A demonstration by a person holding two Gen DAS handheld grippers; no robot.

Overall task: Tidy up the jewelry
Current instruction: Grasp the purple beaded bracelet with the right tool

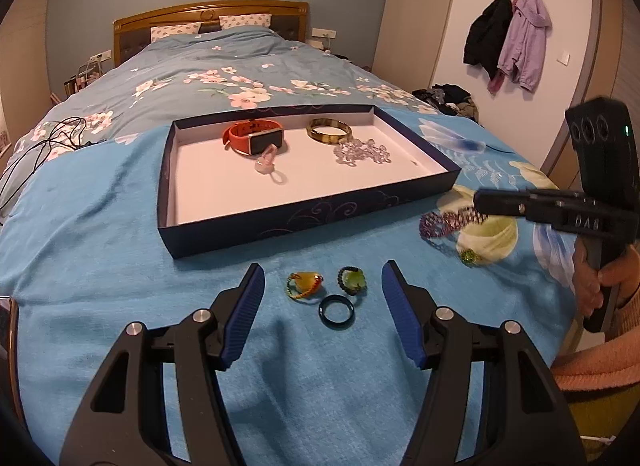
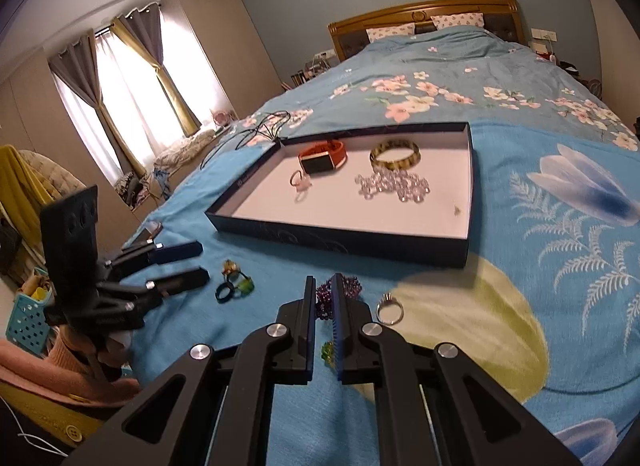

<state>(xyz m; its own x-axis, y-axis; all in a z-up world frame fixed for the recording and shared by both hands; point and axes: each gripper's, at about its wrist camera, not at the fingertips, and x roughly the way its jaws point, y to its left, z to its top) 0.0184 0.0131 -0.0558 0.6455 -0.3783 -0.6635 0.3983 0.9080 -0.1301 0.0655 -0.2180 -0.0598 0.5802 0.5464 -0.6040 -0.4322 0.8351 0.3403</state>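
My left gripper (image 1: pixel 323 266) stands open low over the blue blanket. Just ahead of its tips lie a yellow ring (image 1: pixel 304 285), a green ring (image 1: pixel 353 281) and a dark ring (image 1: pixel 337 310). My right gripper (image 2: pixel 323 280) is shut on a purple bead bracelet (image 2: pixel 352 286), which rests on the blanket. A silver ring (image 2: pixel 390 312) lies to its right and a small green piece (image 2: pixel 328 352) under its fingers. The dark box lid (image 1: pixel 280 221) beyond holds an orange watch (image 1: pixel 256 137), a bangle (image 1: pixel 329 130), clear beads (image 1: pixel 362 153) and a pink ring (image 1: pixel 266 163).
Black cables (image 1: pixel 48 141) trail over the bed at the left. A phone (image 1: pixel 8 330) lies at the left edge. A person's hand (image 1: pixel 592 282) holds the right gripper's handle. Clothes (image 1: pixel 452 99) are piled at the bed's right side, and a blue basket (image 2: pixel 28 318) stands on the floor.
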